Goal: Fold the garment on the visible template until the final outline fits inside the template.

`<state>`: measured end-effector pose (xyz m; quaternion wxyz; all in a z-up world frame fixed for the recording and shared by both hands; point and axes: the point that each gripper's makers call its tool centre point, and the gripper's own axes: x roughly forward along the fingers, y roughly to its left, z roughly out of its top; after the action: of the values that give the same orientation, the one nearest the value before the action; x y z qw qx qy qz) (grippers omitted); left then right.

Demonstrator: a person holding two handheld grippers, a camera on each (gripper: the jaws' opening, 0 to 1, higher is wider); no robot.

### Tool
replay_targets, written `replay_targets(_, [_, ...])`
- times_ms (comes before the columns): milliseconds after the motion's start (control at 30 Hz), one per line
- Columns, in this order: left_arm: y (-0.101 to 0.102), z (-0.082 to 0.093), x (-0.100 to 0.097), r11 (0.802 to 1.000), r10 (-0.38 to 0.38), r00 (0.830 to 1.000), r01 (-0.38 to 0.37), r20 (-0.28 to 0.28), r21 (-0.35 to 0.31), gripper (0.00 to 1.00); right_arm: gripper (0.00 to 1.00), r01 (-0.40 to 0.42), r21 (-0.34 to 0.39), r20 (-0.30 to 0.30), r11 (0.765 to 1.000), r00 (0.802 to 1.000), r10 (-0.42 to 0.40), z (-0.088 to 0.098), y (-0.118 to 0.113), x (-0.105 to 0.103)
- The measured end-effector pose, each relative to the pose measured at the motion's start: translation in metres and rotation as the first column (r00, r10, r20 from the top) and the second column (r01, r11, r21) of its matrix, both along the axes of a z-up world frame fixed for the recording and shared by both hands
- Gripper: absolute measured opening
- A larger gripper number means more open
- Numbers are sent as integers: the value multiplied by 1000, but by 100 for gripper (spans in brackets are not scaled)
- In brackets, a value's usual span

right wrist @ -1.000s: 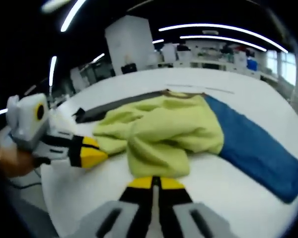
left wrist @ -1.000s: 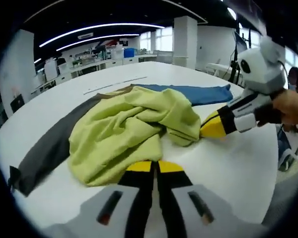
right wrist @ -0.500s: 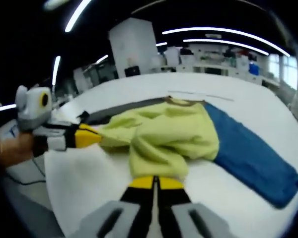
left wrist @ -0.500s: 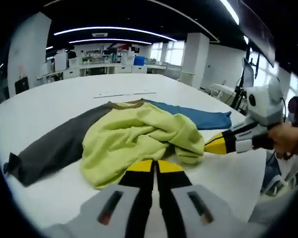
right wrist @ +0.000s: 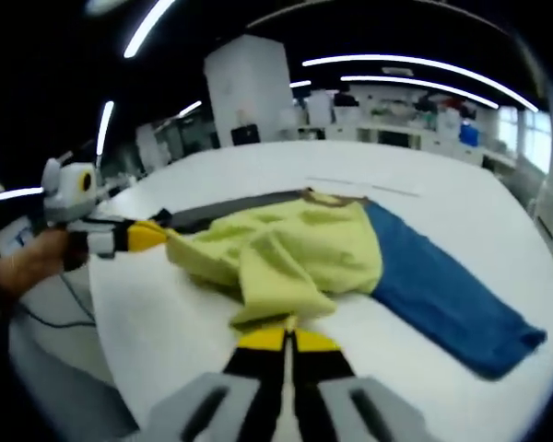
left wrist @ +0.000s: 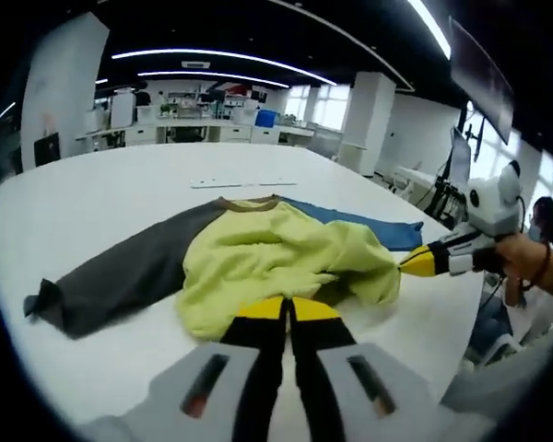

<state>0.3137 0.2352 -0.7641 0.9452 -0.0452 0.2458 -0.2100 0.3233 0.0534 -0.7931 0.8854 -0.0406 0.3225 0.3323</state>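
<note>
here, the garment (left wrist: 276, 267) lay spread across the white table (left wrist: 101, 193), its yellow-green body bunched in the middle, a dark grey sleeve (left wrist: 120, 276) running off to one side and a blue sleeve (left wrist: 359, 226) to the other. in the left gripper view, the left gripper (left wrist: 287, 309) had its yellow-tipped jaws pressed together on the near hem of the yellow-green fabric, pinching it. in that same view the right gripper (left wrist: 415, 262) came in from the right, held by a person's hand (left wrist: 535, 267), its yellow tip touching a drawn-out corner of the yellow-green cloth; the jaws appeared closed on that corner.

in the right gripper view, the garment (right wrist: 295, 253) showed the blue sleeve (right wrist: 442, 295) reaching toward the table (right wrist: 166, 313) edge and the grey sleeve (right wrist: 221, 210) behind the body. the right gripper (right wrist: 288, 339) had its jaws together with a fold of yellow-green cloth caught at their tips. the left gripper (right wrist: 143, 235) entered from the left, its tip on the cloth's stretched corner. a thin pale strip (left wrist: 241, 182) lay on the table beyond the collar. office desks stood in the background.
</note>
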Motion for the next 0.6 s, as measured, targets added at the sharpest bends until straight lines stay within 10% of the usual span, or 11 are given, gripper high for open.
replay_targets(600, [34, 14, -32, 996, 64, 998, -66, -26, -67, 0, 0, 116, 20, 25, 993, 993, -116, 18, -41, -22])
